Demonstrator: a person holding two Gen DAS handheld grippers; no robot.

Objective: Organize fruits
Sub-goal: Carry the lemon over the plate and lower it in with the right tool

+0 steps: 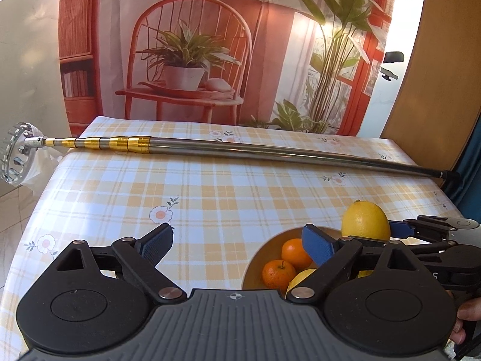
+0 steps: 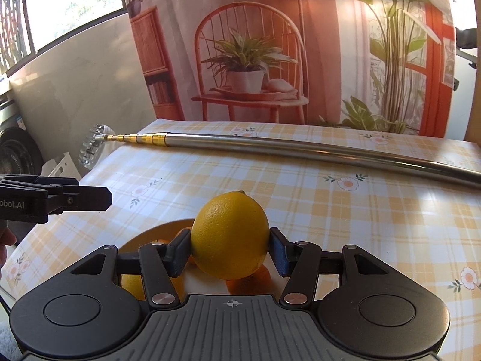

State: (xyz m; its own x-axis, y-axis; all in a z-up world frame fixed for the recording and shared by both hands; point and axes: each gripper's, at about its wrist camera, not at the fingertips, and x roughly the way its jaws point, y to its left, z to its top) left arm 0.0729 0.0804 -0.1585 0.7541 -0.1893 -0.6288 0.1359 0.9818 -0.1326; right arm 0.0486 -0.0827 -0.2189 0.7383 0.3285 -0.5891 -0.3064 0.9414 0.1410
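Observation:
A yellow lemon (image 2: 230, 236) is clamped between the blue pads of my right gripper (image 2: 231, 254), held above a tan bowl (image 2: 150, 234). From the left wrist view the same lemon (image 1: 365, 221) hangs over the bowl (image 1: 255, 266), which holds two oranges (image 1: 278, 273) and part of another yellow fruit (image 1: 302, 276). My left gripper (image 1: 237, 245) stands open to the left of the bowl, nothing between its fingers, its right pad (image 1: 317, 245) over the bowl's rim. In the right wrist view the left gripper's side (image 2: 60, 200) shows at the left edge.
A long telescopic metal pole (image 1: 240, 147) with a toothed ring head (image 1: 18, 153) lies across the far side of the checked tablecloth (image 1: 210, 204). A printed backdrop hangs behind the table. A hand (image 1: 466, 316) grips the right tool's handle at lower right.

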